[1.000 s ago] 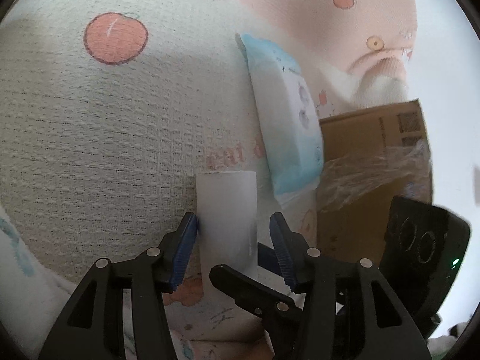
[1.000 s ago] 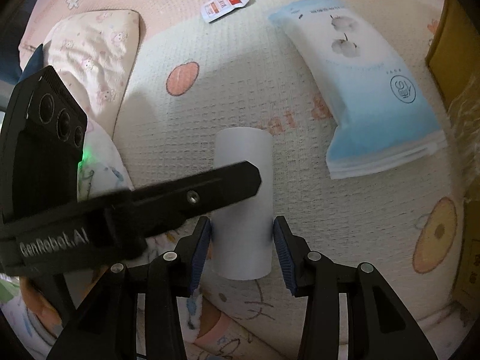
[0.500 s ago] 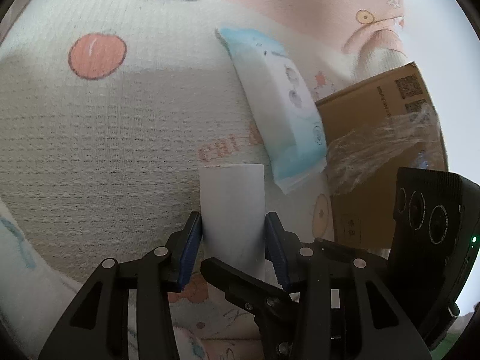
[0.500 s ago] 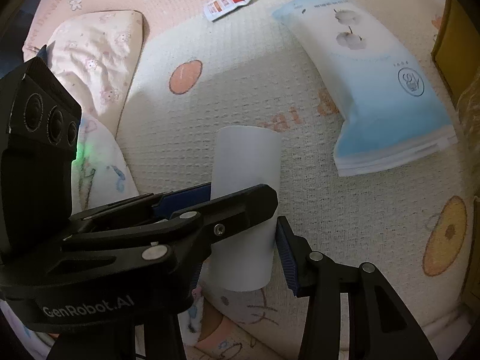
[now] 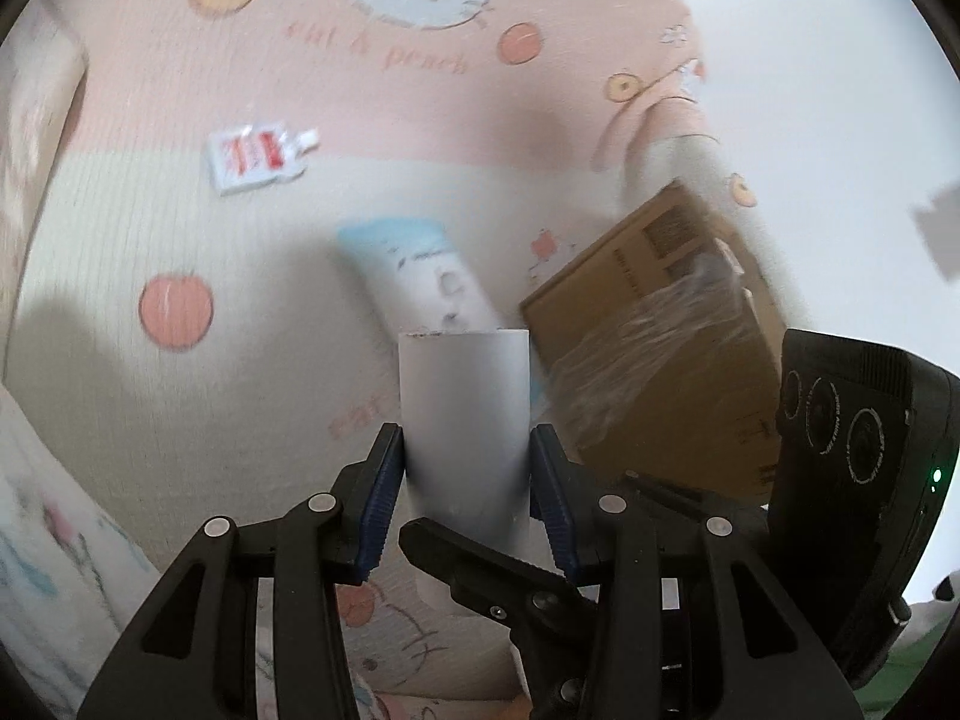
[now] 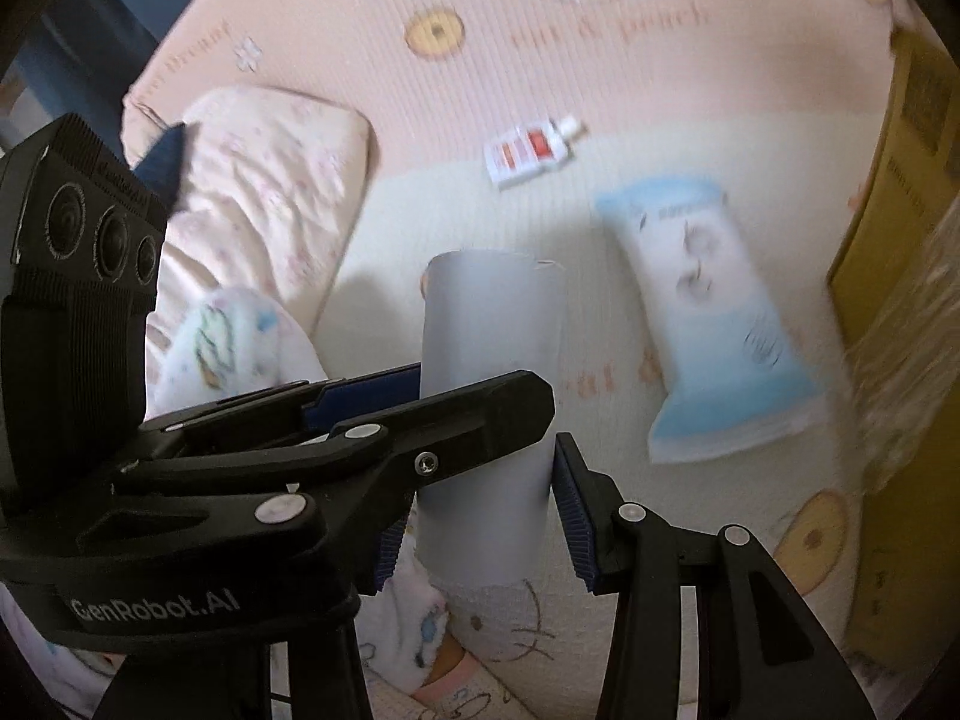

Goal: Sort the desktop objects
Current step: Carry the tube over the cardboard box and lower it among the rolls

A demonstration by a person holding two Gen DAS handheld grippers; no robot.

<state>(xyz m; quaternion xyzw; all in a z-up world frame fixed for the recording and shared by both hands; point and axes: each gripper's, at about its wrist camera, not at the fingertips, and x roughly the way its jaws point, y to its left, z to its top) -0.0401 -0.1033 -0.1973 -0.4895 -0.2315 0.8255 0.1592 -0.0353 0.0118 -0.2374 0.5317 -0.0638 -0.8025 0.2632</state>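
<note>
A white paper roll (image 5: 465, 408) hangs lifted above the peach-print mat (image 5: 150, 240), held from two sides. My left gripper (image 5: 468, 480) is shut on it, both blue pads pressing its sides. One black finger of the right gripper (image 5: 462, 552) crosses in front of the roll's lower end. In the right wrist view the same roll (image 6: 492, 330) stands between the pads of my right gripper (image 6: 480, 528), which is shut on it too. The left gripper (image 6: 480, 387) reaches in from the left and clamps the roll higher up.
On the mat lie a blue-and-white wipes pack (image 5: 420, 276) (image 6: 702, 312) and a small red-and-white sachet (image 5: 255, 159) (image 6: 528, 153). A cardboard box with plastic wrap (image 5: 654, 336) (image 6: 900, 240) stands to the right. A pink pillow (image 6: 258, 180) lies at the left.
The left jaws closed onto the roll. Both grippers then rose with it, so the mat, pack and sachet now look smaller and farther away.
</note>
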